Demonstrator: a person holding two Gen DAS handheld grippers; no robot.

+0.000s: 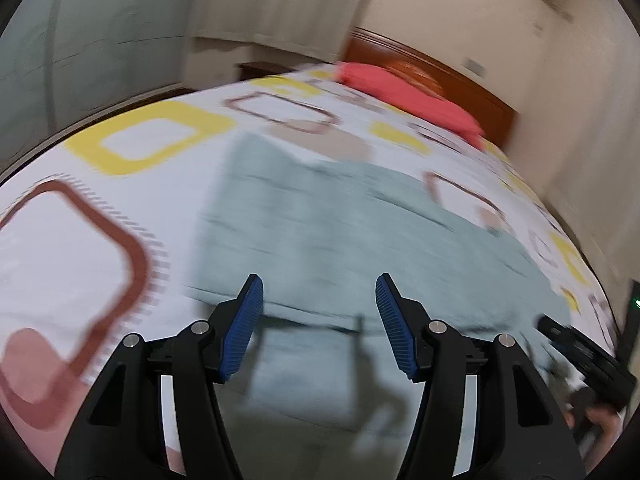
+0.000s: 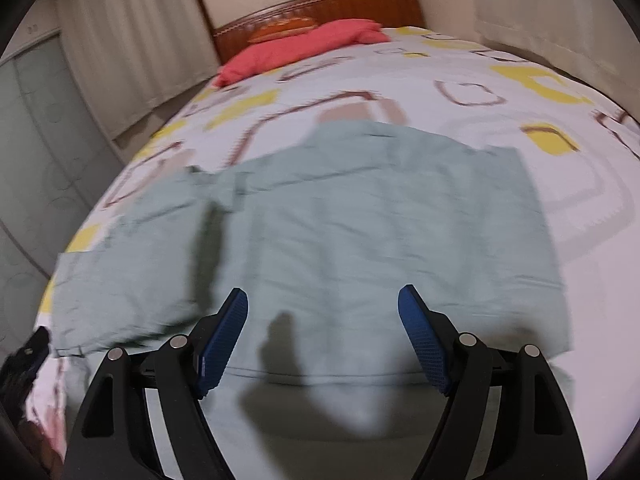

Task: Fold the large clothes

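Note:
A large pale green garment (image 1: 340, 220) lies spread flat on the bed's patterned sheet (image 1: 60, 240). My left gripper (image 1: 319, 284) hovers open over the garment's near hem, nothing between its blue pads (image 1: 240, 332). In the right wrist view the same garment (image 2: 380, 220) fills the middle, with one part (image 2: 132, 272) lying out to the left by the bed's edge. My right gripper (image 2: 322, 292) is open above the near hem, its jaws wide and empty. The left wrist view is blurred.
A red pillow (image 2: 304, 48) lies against the wooden headboard (image 2: 340, 4) at the far end. Pale curtains (image 2: 132, 40) and a frosted wardrobe door (image 2: 36, 152) stand left of the bed. A black gripper body (image 1: 588, 360) held by a hand shows at the right edge.

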